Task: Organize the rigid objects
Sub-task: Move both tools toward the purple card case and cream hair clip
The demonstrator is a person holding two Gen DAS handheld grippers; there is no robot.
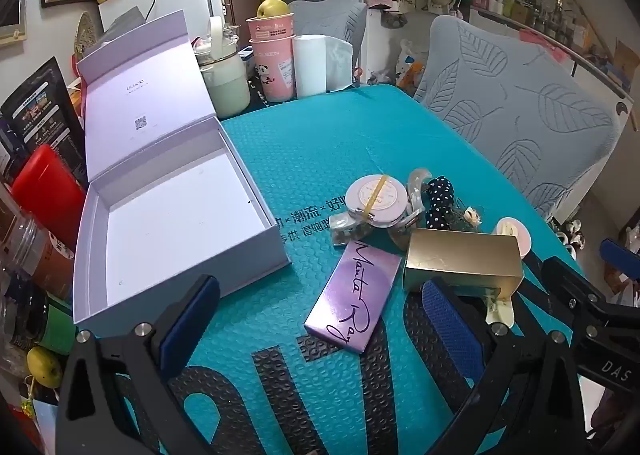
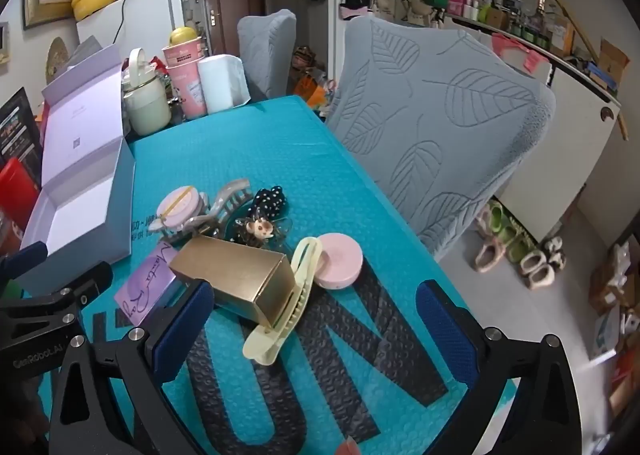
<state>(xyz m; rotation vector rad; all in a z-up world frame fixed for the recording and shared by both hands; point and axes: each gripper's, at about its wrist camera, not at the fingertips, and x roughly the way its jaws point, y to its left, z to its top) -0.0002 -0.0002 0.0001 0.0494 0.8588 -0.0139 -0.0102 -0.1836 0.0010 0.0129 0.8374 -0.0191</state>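
- Your right tool (image 2: pixel 312 331) is spread, empty, facing the gold box (image 2: pixel 236 279).
- Straddle its narrow sides, avoiding the yellow clip (image 2: pixel 280 315).
- Left tool (image 1: pixel 316 323) is spread too; drop items into the open lilac box (image 1: pixel 180 215).

Bench cover (image 1: pixel 320 143): teal, bubble-textured, black lettering. Open box (image 1: pixel 176 207): pale lilac. Small box (image 2: pixel 236 279): gold. Flat box (image 1: pixel 354 295): shiny purple, black script. Hair clip (image 2: pixel 280 307): cream. Scrunchie (image 2: pixel 270 199): black, white dots. Compact (image 2: pixel 340 267): pink.
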